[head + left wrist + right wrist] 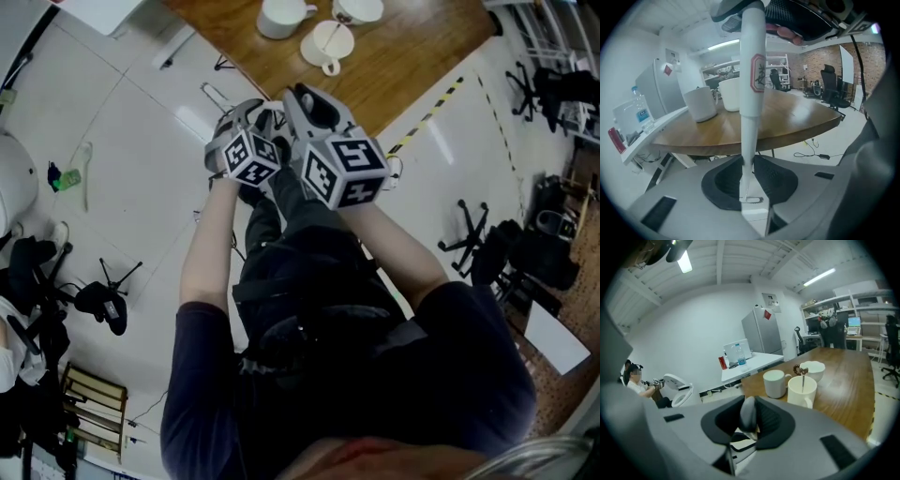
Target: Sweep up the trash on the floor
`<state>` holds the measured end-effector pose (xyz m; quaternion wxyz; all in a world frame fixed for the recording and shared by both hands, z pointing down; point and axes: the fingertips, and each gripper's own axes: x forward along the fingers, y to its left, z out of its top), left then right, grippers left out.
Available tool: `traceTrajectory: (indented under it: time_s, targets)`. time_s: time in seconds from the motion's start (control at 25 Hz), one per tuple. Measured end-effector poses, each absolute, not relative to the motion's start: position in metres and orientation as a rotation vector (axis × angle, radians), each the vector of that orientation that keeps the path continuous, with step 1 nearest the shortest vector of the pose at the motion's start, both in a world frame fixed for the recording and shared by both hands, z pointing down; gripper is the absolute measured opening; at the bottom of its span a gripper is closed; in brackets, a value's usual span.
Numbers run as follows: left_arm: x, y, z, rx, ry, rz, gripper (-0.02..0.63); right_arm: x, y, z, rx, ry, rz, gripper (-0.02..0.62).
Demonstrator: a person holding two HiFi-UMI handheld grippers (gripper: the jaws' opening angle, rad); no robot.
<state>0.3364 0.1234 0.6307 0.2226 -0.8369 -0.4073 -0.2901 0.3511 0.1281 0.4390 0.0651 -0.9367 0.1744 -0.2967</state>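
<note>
White broom handle [752, 93] is being pinched by the left gripper [749, 164] while the right gripper [750, 401] is clamping its grey top end [748, 412], presumably giving two-point sweeping control.

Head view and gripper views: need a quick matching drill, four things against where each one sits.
Things:
1. white handle
2. mug with a stirrer
3. green scrap
4. water bottle

Places:
A. on the white counter
B. between the jaws of the left gripper
C. on the floor
D. on the wooden table

Pairs: 1-B, 2-D, 3-C, 4-A
</note>
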Motion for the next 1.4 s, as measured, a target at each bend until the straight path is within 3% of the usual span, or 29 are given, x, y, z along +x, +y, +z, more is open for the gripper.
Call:
traceTrajectory:
  time_s: [0.48, 0.84, 1.04, 1.16, 1.4]
  targets:
    - [0.339, 0.105, 0.621, -2.349, -1.144, -0.857, 0.087, 0.325, 0.123, 0.420, -2.908, 0.956, -0.842, 0.196]
    - [0.331, 0.089, 0.595, -2.405, -1.115, -0.787, 0.091, 0.314, 0.130, 0.426, -2.918, 0.999, -0.858, 0.199]
    - [0.389, 0.035, 0.571, -2.717, -0.931, -0.712, 0.091, 0.302, 0.133, 0.431, -2.922, 1.025, -0.887, 0.198]
    - [0.423, 0.016, 0.542, -2.779, -0.992, -0.673, 0.140, 0.296, 0.142, 0.433, -2.922, 1.037, -0.916, 0.198]
    - [0.415, 0.020, 0.522, -2.715, -1.077, -0.623, 0.140, 0.301, 0.151, 0.443, -2.925, 1.015, -0.934, 0.198]
